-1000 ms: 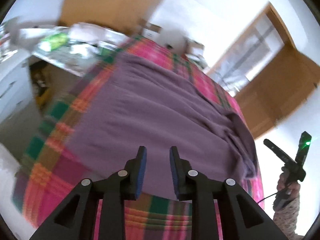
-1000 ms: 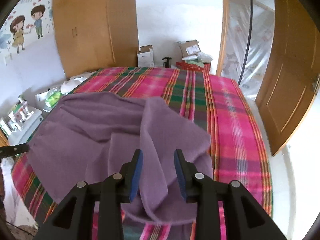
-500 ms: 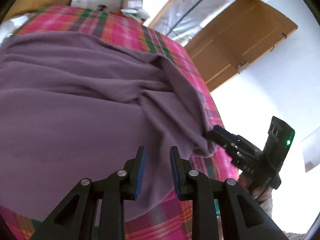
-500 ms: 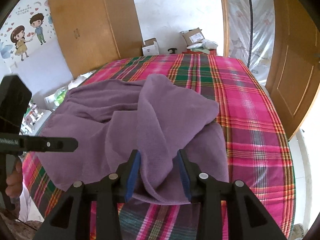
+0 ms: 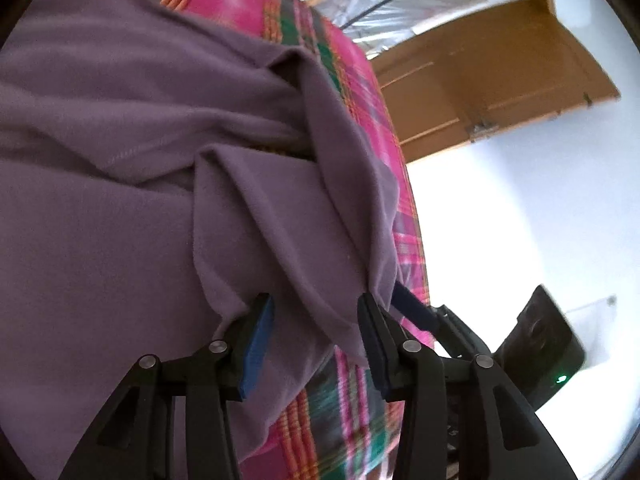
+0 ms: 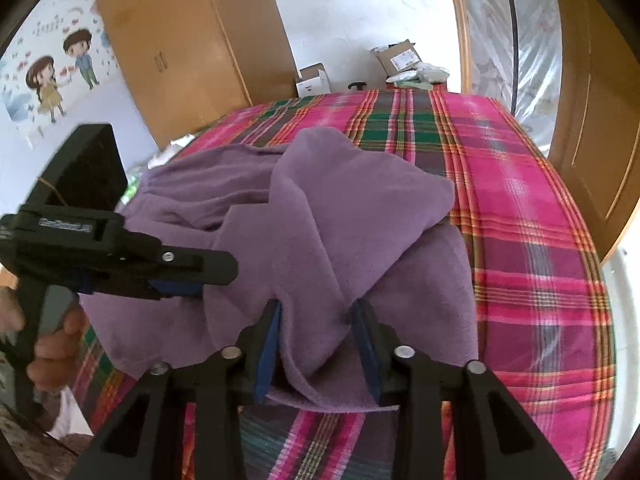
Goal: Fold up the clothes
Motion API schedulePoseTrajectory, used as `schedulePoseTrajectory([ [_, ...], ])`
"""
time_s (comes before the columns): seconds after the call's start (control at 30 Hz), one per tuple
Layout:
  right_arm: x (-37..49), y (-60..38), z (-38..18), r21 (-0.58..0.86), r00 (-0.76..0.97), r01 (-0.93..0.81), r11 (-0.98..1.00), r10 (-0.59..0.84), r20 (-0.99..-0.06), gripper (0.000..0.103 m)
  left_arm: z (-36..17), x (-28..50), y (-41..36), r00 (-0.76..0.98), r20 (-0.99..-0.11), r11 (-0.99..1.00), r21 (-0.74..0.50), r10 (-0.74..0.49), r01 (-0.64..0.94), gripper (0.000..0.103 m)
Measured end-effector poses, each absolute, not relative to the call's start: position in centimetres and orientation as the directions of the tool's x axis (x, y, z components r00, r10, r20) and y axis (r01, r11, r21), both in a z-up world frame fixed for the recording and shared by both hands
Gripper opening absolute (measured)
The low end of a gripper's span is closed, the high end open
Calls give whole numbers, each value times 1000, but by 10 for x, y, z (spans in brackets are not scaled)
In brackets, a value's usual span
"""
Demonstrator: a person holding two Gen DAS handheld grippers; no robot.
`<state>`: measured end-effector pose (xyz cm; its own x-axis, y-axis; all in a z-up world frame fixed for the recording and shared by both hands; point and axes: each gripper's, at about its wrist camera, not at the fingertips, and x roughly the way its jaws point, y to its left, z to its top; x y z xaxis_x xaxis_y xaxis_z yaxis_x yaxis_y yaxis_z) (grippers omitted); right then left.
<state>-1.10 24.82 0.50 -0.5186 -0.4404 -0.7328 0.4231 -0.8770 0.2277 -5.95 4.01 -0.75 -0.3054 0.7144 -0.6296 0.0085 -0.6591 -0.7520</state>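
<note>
Purple fleece garment [image 5: 120, 208] lies bunched on bed with plaid blanket [image 5: 328, 412]. Left wrist view: left gripper [image 5: 316, 320] spread wide, jaws just opening, loose fold between pads, not pinched; likely reaching for corner to fold. Brown door [image 5: 480, 92] behind.

Right wrist view: right gripper [image 6: 318, 334] just closing, pinching garment edge [image 6: 320, 320], likely to lift it. Left gripper [image 6: 192, 276] close beside. Wardrobe [image 6: 180, 40], cartoon wall stickers [image 6: 60, 72], boxes [image 6: 314, 82].
</note>
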Motion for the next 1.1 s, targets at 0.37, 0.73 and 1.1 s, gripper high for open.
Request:
schedulePoseTrajectory([
  [0.37,-14,251,10,233,-523,446,-864,-463,-716,10,-6,-63,58,-320,-609,-643,-766,726,1,17],
  [0.73,-26,269,30,248,-572,431,-867,-476,-668,10,4,-52,57,-373,-538,-588,-809,756,-26,3],
  [1.1,-58,282,65,221,-662,409,-885,-454,-597,9,48,-34,28,-478,-467,-586,-799,744,-132,3],
])
